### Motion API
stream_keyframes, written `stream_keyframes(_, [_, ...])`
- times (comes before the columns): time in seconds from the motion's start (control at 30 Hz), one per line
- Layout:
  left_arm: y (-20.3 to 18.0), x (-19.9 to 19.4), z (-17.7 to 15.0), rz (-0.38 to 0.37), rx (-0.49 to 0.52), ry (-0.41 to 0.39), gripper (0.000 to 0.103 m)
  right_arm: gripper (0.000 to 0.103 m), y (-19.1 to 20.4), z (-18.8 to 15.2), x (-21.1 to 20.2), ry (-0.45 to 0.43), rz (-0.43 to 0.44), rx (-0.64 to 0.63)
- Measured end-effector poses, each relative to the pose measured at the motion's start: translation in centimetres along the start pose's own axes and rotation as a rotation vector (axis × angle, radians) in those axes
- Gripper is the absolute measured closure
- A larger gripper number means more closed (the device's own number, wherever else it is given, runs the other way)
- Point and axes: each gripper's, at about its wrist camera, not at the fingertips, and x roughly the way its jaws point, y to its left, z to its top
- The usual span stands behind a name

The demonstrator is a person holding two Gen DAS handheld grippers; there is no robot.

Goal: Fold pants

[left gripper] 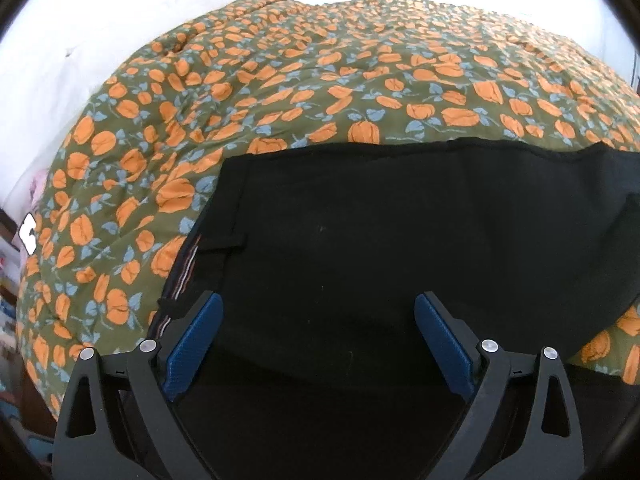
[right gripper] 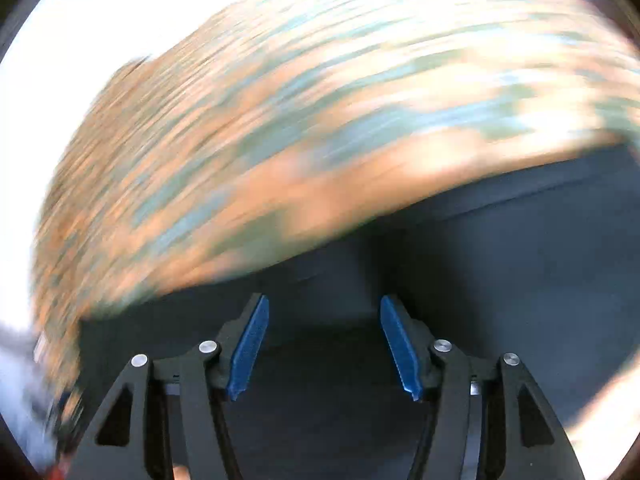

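Black pants (left gripper: pixel 400 232) lie spread flat on a green bedspread with orange flowers (left gripper: pixel 280 80). Their waistband with a striped lining and a belt loop shows at the left edge (left gripper: pixel 188 264). My left gripper (left gripper: pixel 318 300) is open and empty, hovering just above the pants with blue pads (left gripper: pixel 196 340) wide apart. In the right wrist view the picture is heavily motion-blurred; dark pants fabric (right gripper: pixel 500 260) fills the lower right. My right gripper (right gripper: pixel 324 304) is open and empty above that fabric.
The bedspread covers the bed in both views (right gripper: pixel 240 140). A white wall or sheet (left gripper: pixel 60 60) lies beyond it at the back left. Cluttered shelves or items (left gripper: pixel 12 280) show at the far left edge beside the bed.
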Motion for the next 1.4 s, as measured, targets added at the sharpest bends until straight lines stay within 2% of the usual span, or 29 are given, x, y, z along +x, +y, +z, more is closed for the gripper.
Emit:
stream_keyframes(0.07, [-0.4, -0.4, 0.8, -0.02, 0.002, -0.012, 0.006, 0.044, -8.0, 1.4, -3.1, -0.037, -0.181, 0.164])
stream_keyframes(0.1, [-0.8, -0.7, 1.1, -0.037, 0.006, -0.025, 0.005, 0.042, -10.1, 1.5, -4.5, -0.061, -0.203, 0.219])
stream_keyframes(0.13, [-1.5, -0.9, 1.5, -0.049, 0.018, -0.038, 0.005, 0.042, -11.5, 1.3, -6.1, -0.099, -0.185, 0.25])
stream_keyframes(0.2, [-3.0, -0.5, 2.2, -0.051, 0.051, -0.041, 0.004, 0.041, -11.9, 0.7, -8.1, -0.131, -0.046, 0.22])
stream_keyframes(0.27, [-4.6, 1.2, 2.6, -0.072, 0.071, 0.025, 0.003, 0.036, -10.3, -0.6, -7.9, -0.08, 0.129, 0.142])
stream_keyframes(0.3, [-5.2, 2.4, 2.5, -0.086, 0.07, 0.08, 0.004, 0.036, -9.4, -1.4, -7.2, -0.041, 0.158, 0.111])
stream_keyframes(0.33, [-5.5, 3.0, 2.4, -0.075, 0.062, 0.107, 0.003, 0.036, -9.3, -2.4, -6.7, -0.012, 0.141, 0.096])
stream_keyframes(0.37, [-5.4, 2.9, 2.3, -0.058, 0.045, 0.11, 0.003, 0.036, -9.7, -3.4, -5.8, 0.028, 0.069, 0.094])
stream_keyframes(0.43, [-4.9, 0.9, 2.1, -0.05, 0.027, 0.075, 0.004, 0.051, -11.6, -4.3, -5.6, 0.021, -0.006, 0.183])
stream_keyframes(0.47, [-4.7, -0.6, 1.8, -0.076, 0.04, 0.049, 0.004, 0.047, -12.8, -5.0, -6.8, -0.02, -0.022, 0.238])
stream_keyframes(0.5, [-4.6, -2.3, 1.3, -0.105, 0.07, 0.018, 0.004, 0.039, -13.2, -5.6, -8.5, -0.061, -0.109, 0.243])
stream_keyframes(0.53, [-4.7, -3.7, 0.7, -0.117, 0.104, -0.007, 0.004, 0.038, -13.1, -6.5, -10.1, -0.098, -0.17, 0.203])
stream_keyframes(0.57, [-4.9, -5.2, -0.1, -0.129, 0.141, -0.031, 0.004, 0.038, -12.3, -7.8, -12.3, -0.13, -0.16, 0.127])
stream_keyframes(0.63, [-5.2, -7.6, -2.1, -0.181, 0.191, -0.043, 0.004, 0.035, -10.8, -10.7, -15.1, -0.123, -0.082, 0.034])
stream_keyframes(0.7, [-5.8, -9.3, -4.9, -0.279, 0.207, -0.009, 0.004, 0.029, -9.6, -14.7, -17.9, -0.062, 0.057, -0.011])
stream_keyframes(0.8, [-7.5, -10.1, -8.9, -0.373, 0.225, 0.057, 0.003, 0.024, -8.1, -22.5, -19.6, 0.057, 0.276, 0.027])
stream_keyframes(0.87, [-8.5, -9.8, -11.3, -0.367, 0.255, 0.091, 0.004, 0.024, -9.0, -27.2, -19.2, 0.149, 0.321, 0.087])
stream_keyframes(0.93, [-8.6, -9.1, -13.0, -0.344, 0.265, 0.127, 0.003, 0.024, -12.2, -31.7, -19.0, 0.208, 0.235, 0.174])
stream_keyframes(0.97, [-8.3, -9.1, -13.4, -0.341, 0.26, 0.127, 0.003, 0.025, -13.9, -32.9, -19.1, 0.206, 0.191, 0.209])
stream_keyframes(1.07, [-6.8, -9.4, -12.9, -0.31, 0.239, 0.113, 0.003, 0.029, -21.2, -36.0, -22.7, 0.111, 0.021, 0.383])
stream_keyframes(1.13, [-6.0, -9.7, -11.9, -0.299, 0.204, 0.093, 0.004, 0.03, -22.5, -35.2, -24.7, 0.068, -0.047, 0.412])
stream_keyframes(1.2, [-4.9, -10.1, -10.2, -0.314, 0.153, 0.055, 0.004, 0.028, -20.7, -34.0, -26.9, 0.045, -0.097, 0.345])
stream_keyframes(1.23, [-4.7, -10.3, -9.2, -0.319, 0.131, 0.035, 0.004, 0.028, -18.6, -33.3, -27.3, 0.046, -0.095, 0.298])
stream_keyframes(1.33, [-4.0, -9.8, -5.9, -0.311, 0.042, -0.004, 0.003, 0.028, -11.9, -29.9, -27.7, 0.051, 0.031, 0.187])
stream_keyframes(1.4, [-3.5, -8.5, -3.2, -0.304, -0.058, -0.017, 0.003, 0.025, -5.2, -27.1, -26.0, 0.074, 0.147, 0.103])
